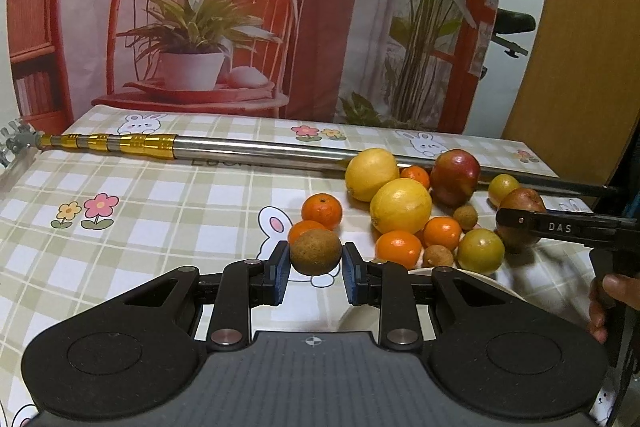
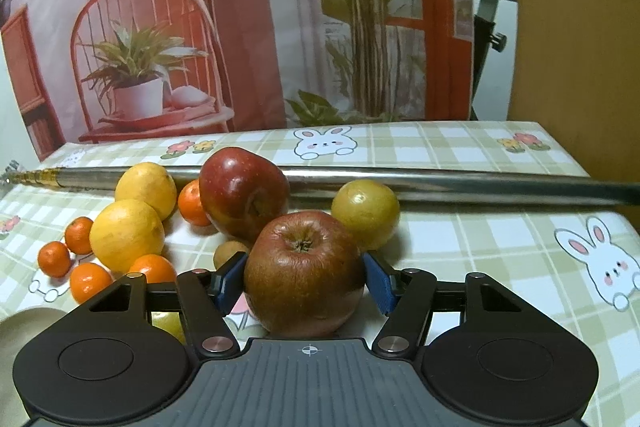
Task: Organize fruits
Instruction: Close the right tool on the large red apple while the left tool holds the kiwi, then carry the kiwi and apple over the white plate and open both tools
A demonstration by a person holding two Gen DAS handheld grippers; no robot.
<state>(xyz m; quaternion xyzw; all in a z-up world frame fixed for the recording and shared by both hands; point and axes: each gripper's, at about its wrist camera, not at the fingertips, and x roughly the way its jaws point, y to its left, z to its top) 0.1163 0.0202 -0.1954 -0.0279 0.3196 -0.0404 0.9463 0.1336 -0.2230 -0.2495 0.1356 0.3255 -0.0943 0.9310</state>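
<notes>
Table (image 2: pixel 460 239), checked cloth: lies under both tongs.
Metal pole (image 2: pixel 440 183): lies across the table beyond the fruit.
Brown-red apple (image 2: pixel 304 279): pinched between the right tongs (image 2: pixel 305 281), pads on both flanks.
Red apple (image 2: pixel 242 191), two lemons (image 2: pixel 126 233), yellow plum (image 2: pixel 366 213), tangerines (image 2: pixel 54 259): heaped just beyond and left of the right tongs.
Small brown fruit (image 1: pixel 316 252): pinched in the left tongs (image 1: pixel 316 267), above the cloth.
</notes>
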